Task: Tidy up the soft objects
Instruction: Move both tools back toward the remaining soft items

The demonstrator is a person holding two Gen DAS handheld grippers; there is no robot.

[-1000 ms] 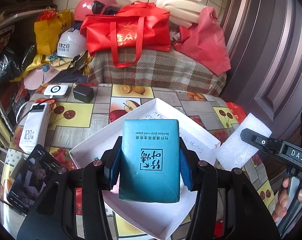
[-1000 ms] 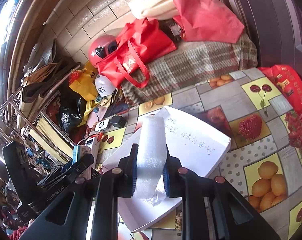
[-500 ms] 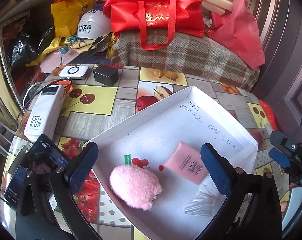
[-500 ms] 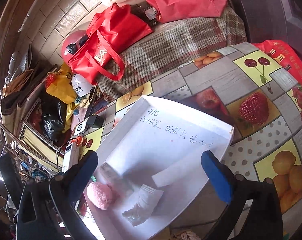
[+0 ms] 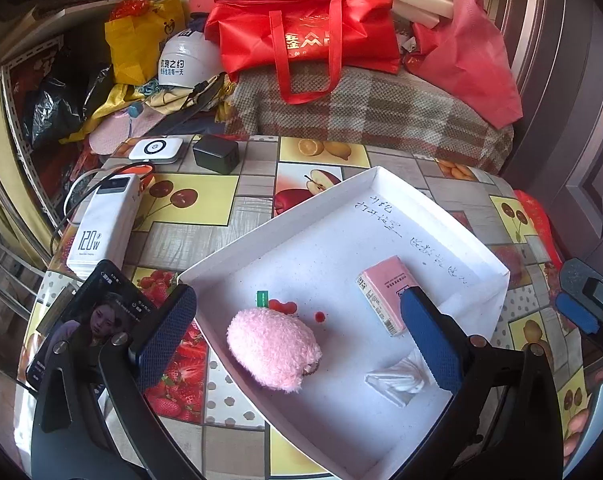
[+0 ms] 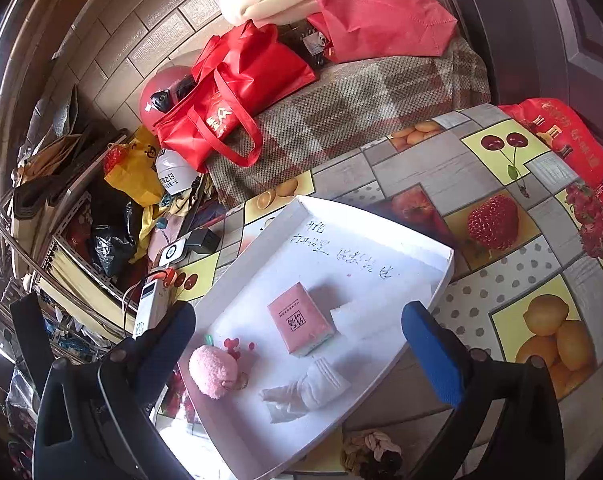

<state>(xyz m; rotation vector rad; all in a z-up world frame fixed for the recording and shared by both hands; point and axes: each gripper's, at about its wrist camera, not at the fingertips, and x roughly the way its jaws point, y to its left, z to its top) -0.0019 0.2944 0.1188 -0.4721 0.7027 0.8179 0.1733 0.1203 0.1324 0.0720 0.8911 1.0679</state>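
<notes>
Left wrist view, jaws: the left gripper (image 5: pixel 297 344) stands spread wide and grasps nothing; its blue pads flank the near part of the shallow white cardboard tray (image 5: pixel 285 222).
Left wrist view, task things: the fluffy pink plush toy (image 5: pixel 273 348) lies in the tray between the pads, nearer the left pad and touching neither; the small pink rectangular tissue pack (image 5: pixel 385 294) sits just beyond the right pad; a crumpled clear plastic wrapper (image 5: pixel 397 380) lies beside that pad.
Left wrist view, surroundings: the tray rests on the fruit-patterned table (image 5: pixel 205 204), with a white power bank (image 5: pixel 105 224) and a black smartphone (image 5: pixel 81 320) to its left.
Right wrist view, jaws: the right gripper (image 6: pixel 301 356) is likewise released and empty.
Right wrist view, task things: the tissue pack lies ahead between the pads, its long axis running slantwise away from the jaws; a flat white foam sheet (image 6: pixel 375 312) touches its right side; a rolled white cloth (image 6: pixel 317 390) lies nearer; the plush toy sits by the left pad.
Deciding relation: judging by this layout, the plush toy lies straight ahead of the left jaws and is closer to that hand, while the tissue pack and foam sheet fall to the right hand.
</notes>
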